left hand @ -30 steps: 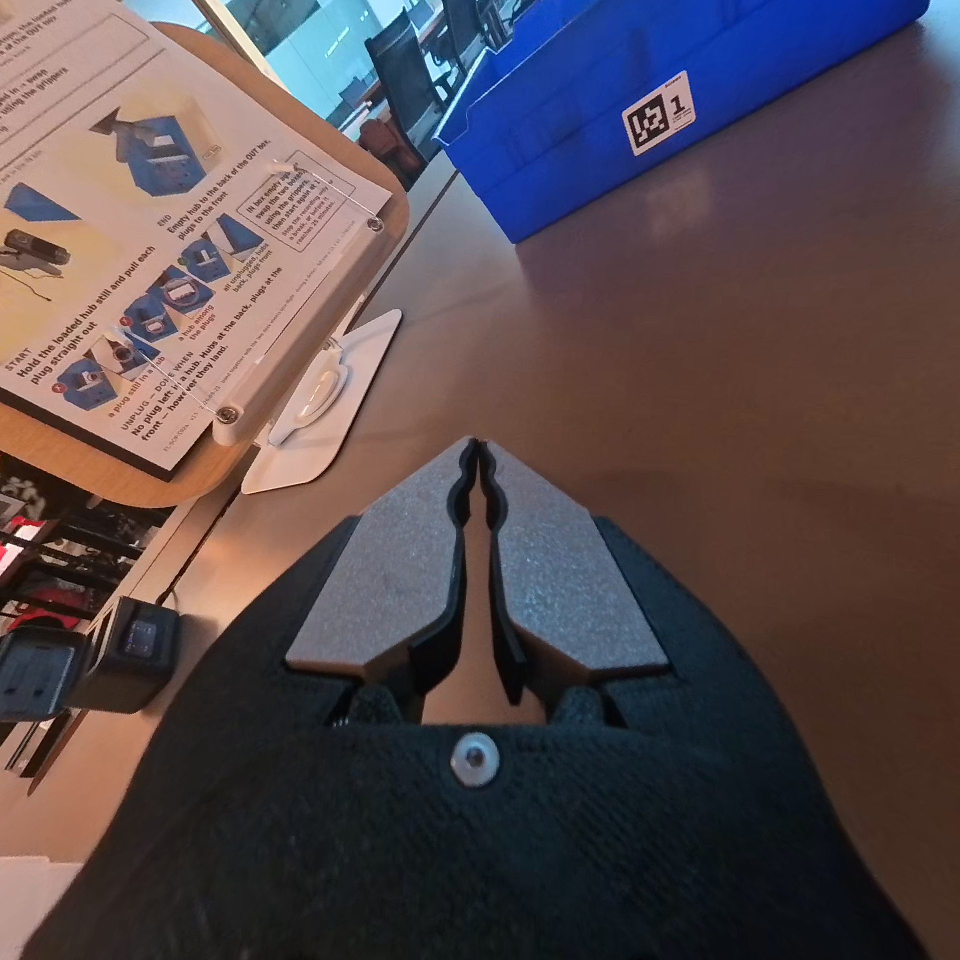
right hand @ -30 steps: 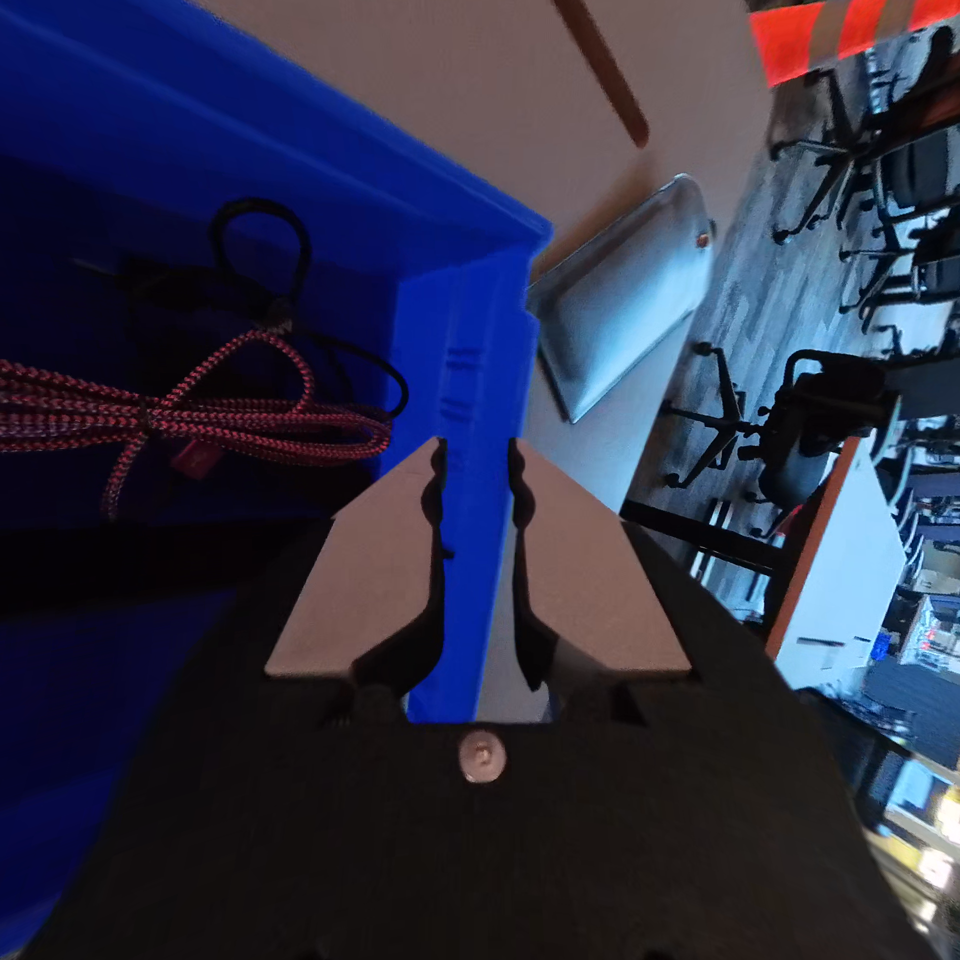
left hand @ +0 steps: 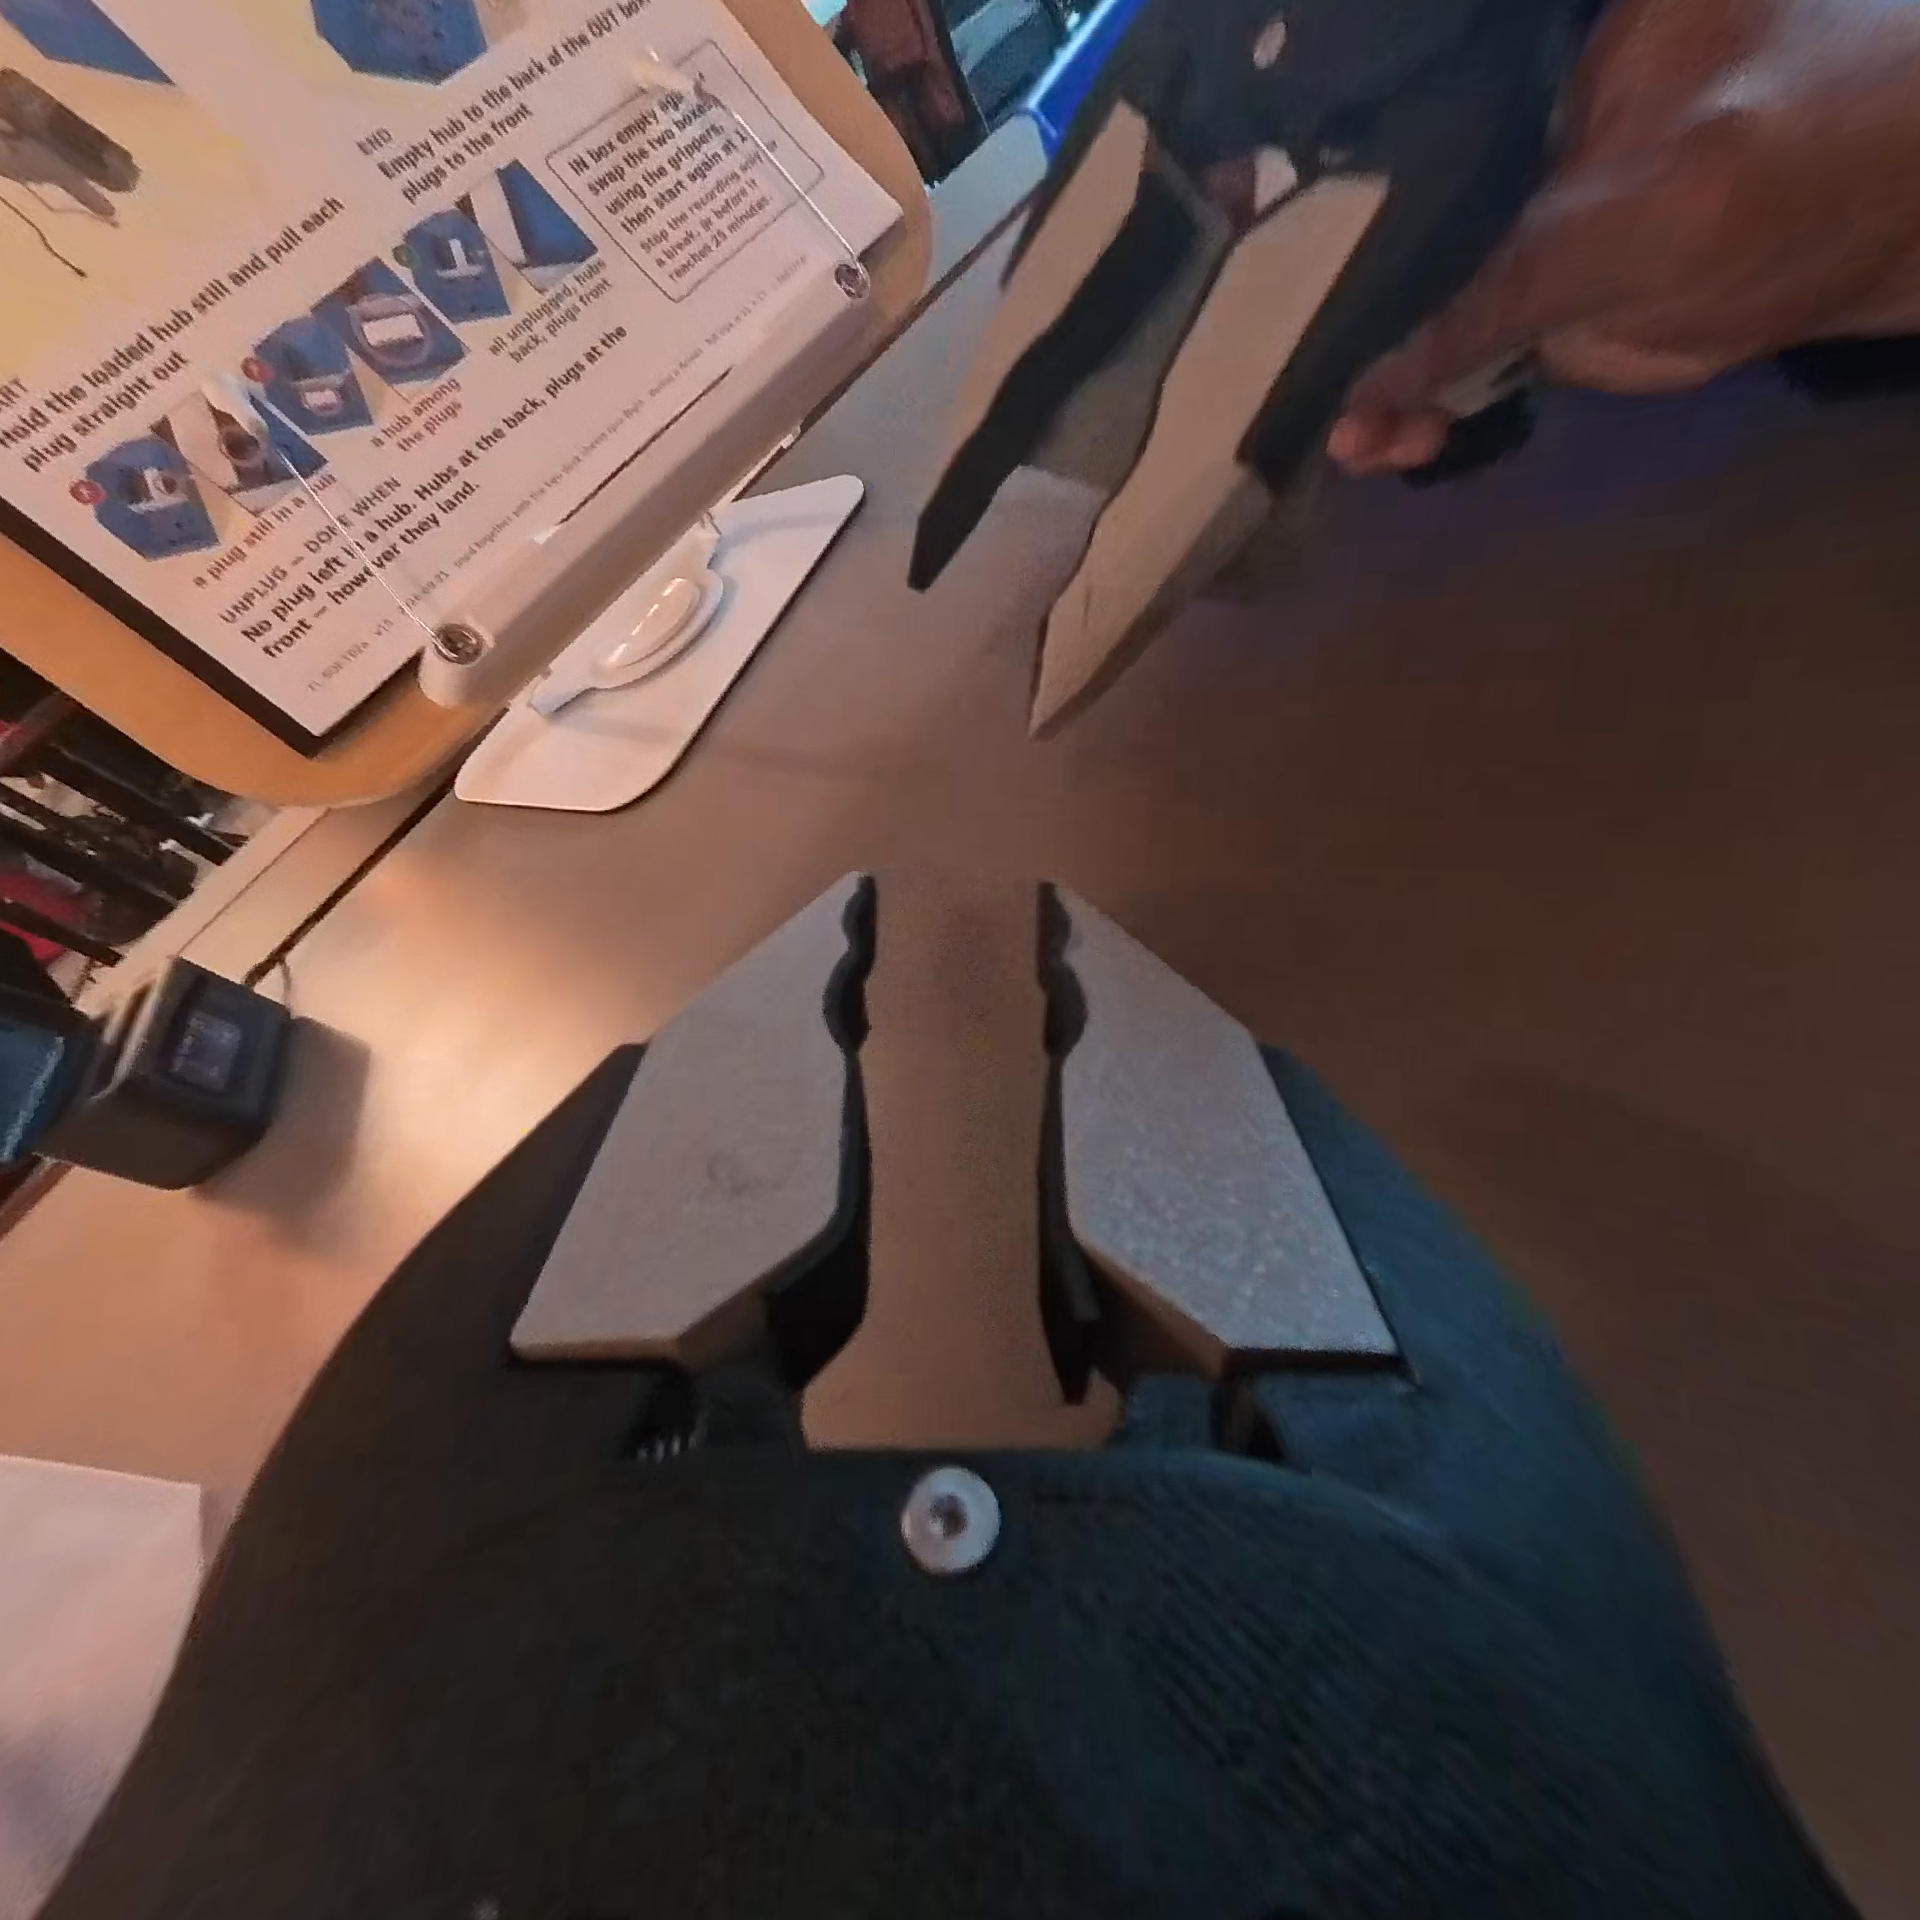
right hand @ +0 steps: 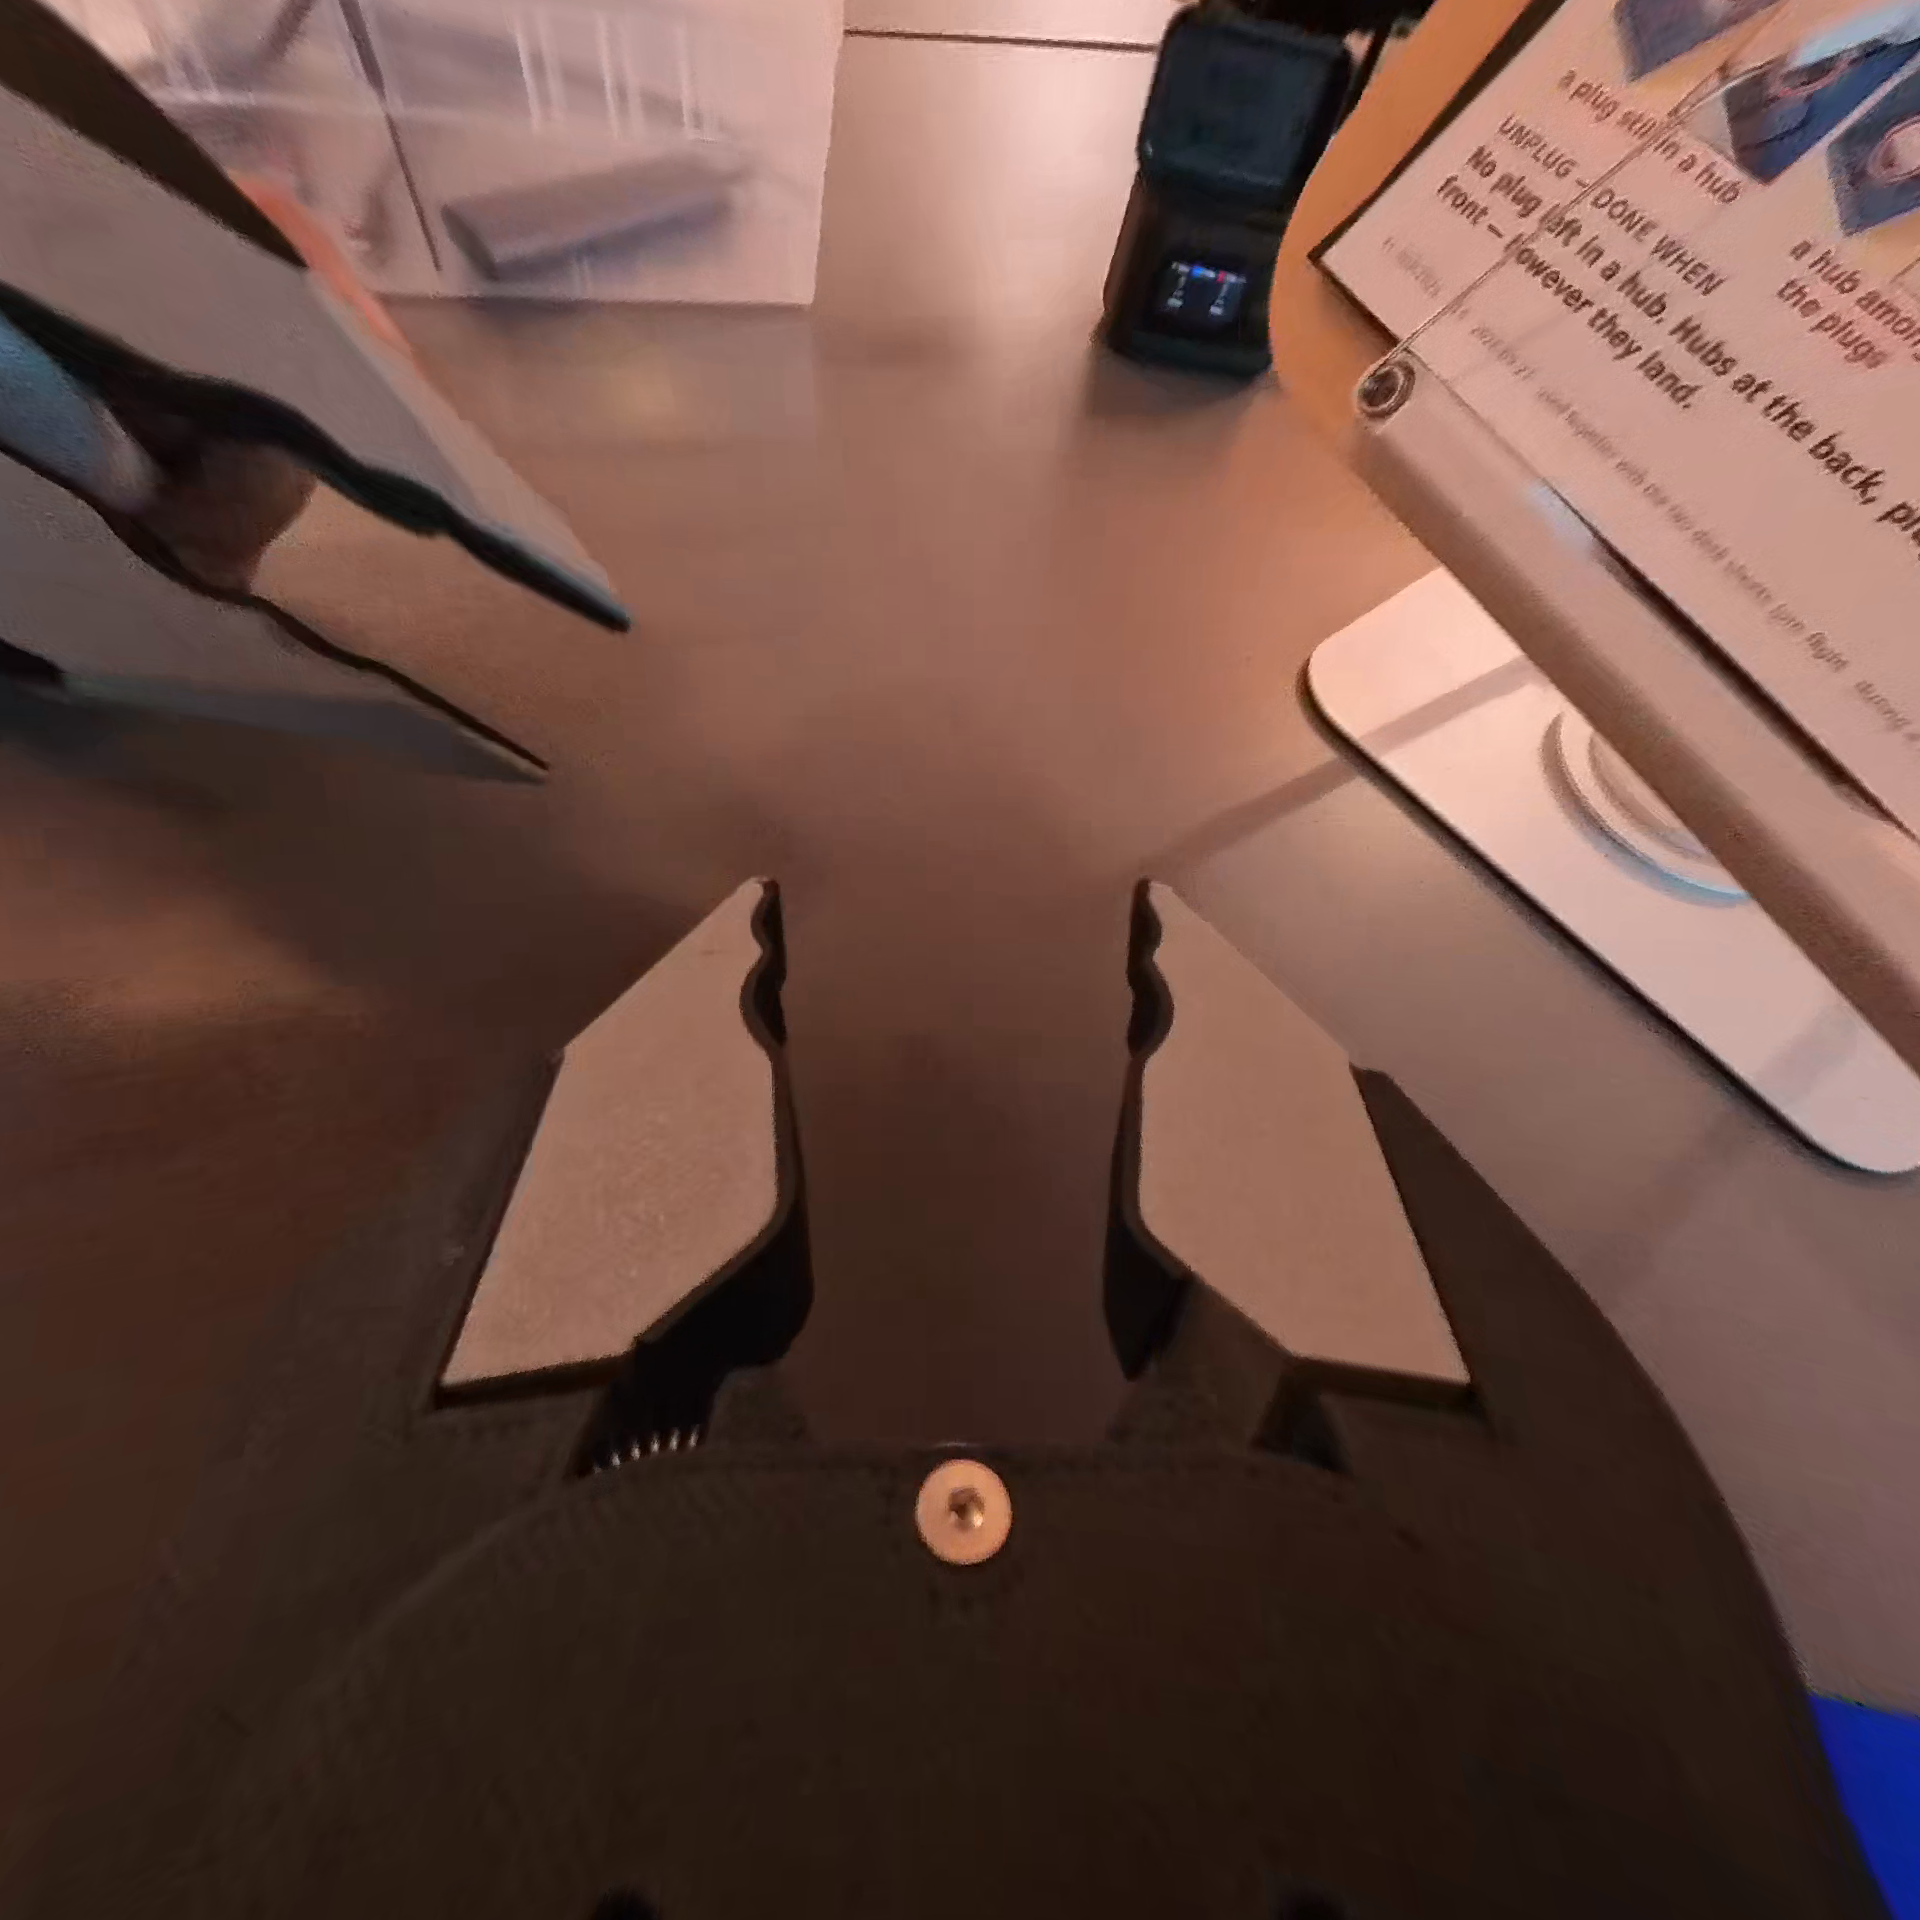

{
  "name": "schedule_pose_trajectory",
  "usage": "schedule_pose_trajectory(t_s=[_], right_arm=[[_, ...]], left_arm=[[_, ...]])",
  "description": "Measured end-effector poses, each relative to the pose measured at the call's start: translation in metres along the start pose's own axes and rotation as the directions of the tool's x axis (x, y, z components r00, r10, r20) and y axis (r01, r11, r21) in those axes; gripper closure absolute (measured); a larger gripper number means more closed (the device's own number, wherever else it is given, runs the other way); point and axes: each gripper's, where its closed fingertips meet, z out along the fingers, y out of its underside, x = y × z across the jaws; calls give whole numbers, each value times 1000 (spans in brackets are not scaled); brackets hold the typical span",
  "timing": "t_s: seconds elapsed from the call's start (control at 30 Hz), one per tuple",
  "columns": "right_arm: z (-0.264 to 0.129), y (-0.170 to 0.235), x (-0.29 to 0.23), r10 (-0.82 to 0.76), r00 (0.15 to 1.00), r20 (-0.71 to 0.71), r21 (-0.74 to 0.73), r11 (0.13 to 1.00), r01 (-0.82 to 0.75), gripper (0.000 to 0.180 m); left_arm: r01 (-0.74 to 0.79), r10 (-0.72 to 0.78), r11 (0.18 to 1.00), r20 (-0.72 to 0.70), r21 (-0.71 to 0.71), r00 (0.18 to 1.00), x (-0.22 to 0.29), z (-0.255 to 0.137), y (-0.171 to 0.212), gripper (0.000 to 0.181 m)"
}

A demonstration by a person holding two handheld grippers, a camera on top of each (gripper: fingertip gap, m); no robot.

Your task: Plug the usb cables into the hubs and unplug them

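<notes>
Left wrist view first: at the far left edge we are seeing a small black device (left hand: 192,1081), partly cut off, sitting on the brown table (left hand: 1455,935). Next to it a printed instruction sheet (left hand: 416,312) is leaning on a white stand (left hand: 665,665), its top cropped. In the middle our left gripper (left hand: 954,899) is hovering with its fingers a little apart, gripping nothing. Up right, our right gripper (left hand: 982,649) is hanging blurred, a hand (left hand: 1683,208) wrapping its handle.

Right wrist view: the left gripper (right hand: 582,691) is smearing past at the left, while the right gripper (right hand: 954,899) is gaping wide and empty. We are finding no cables or hubs; only a blue sliver (right hand: 1870,1787) is peeking in at the bottom right corner.
</notes>
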Motion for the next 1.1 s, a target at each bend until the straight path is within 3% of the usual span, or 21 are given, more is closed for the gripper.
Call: schedule_pose_trajectory(t_s=[0.23, 0.33, 0.47, 0.53, 0.6, 0.67, 0.77, 0.87, 0.97, 1.03, 1.1], right_arm=[[21, 18, -6, 39, 996, 74, -85, 996, -33, 107], [19, 19, -6, 67, 995, 77, -85, 995, -60, 104], [11, 17, -15, 103, 984, 142, -60, 994, -95, 105], [7, 16, -19, 115, 980, 161, -51, 993, -108, 107], [3, 16, -25, 114, 978, 173, -42, 993, -109, 107], [0, 17, -33, 106, 977, 185, -44, 994, -100, 106], [-6, 20, -47, 112, 969, 222, -63, 993, -100, 105], [-12, 24, -60, 101, 964, 247, -82, 993, -83, 104], [-16, 26, -68, 52, 968, 244, -78, 996, -34, 105], [-18, 23, -74, 30, 968, 248, -71, 997, -13, 105], [-20, 20, -81, 16, 966, 259, -59, 998, -1, 106]], left_arm=[[165, -163, 986, -43, 38, 986, -11, -5, -3, 136], [339, -336, 941, -96, 17, 937, -11, -10, -1, 129], [479, -477, 878, -88, 8, 875, -35, -48, -13, 123], [479, -478, 875, -24, 70, 878, -68, -84, -38, 130], [448, -463, 883, 98, 140, 881, -112, -124, -66, 159], [377, -410, 910, 254, 170, 876, -159, -156, -81, 164], [378, -336, 926, 438, -9, 834, -228, -166, -41, 156], [565, -419, 763, 426, -315, 802, -254, -141, 50, 125], [679, -469, 462, 493, -570, 733, -255, -130, 144, 114], [697, -508, 272, 515, -664, 690, -243, -127, 179, 105], [703, -534, 209, 523, -680, 665, -239, -116, 191, 98]])
